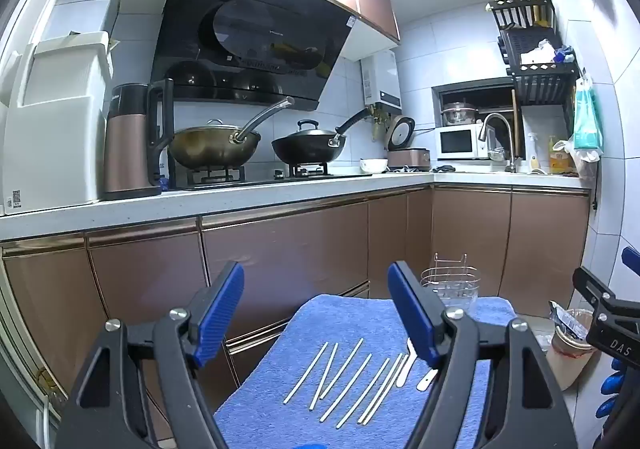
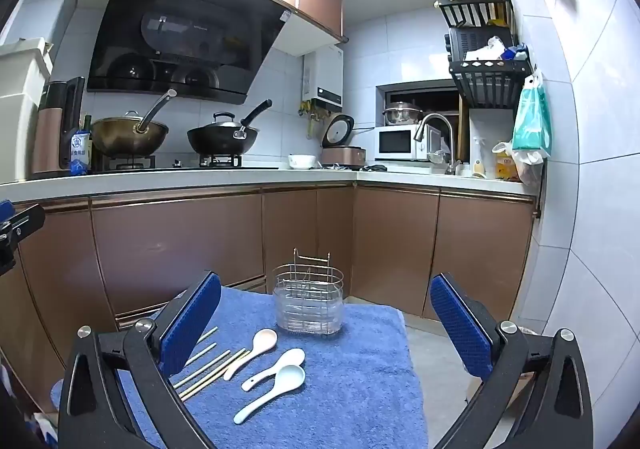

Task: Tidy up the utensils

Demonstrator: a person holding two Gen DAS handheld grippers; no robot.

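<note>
Several pale chopsticks [image 1: 344, 381] lie side by side on a blue towel [image 1: 280, 409]; they also show in the right wrist view [image 2: 212, 365]. Three white spoons [image 2: 276, 373] lie to their right on the towel [image 2: 360, 389]. An empty wire utensil holder [image 2: 308, 301] stands upright at the towel's far edge; it also shows in the left wrist view [image 1: 450, 281]. My left gripper [image 1: 316, 313] is open and empty above the chopsticks. My right gripper [image 2: 326, 325] is open and empty above the spoons.
Brown cabinet doors [image 2: 180, 245] stand behind the towel under a white counter [image 2: 160, 177] with woks and appliances. A lined bin [image 1: 568, 345] sits on the floor to the right. A tiled wall [image 2: 600, 249] closes the right side.
</note>
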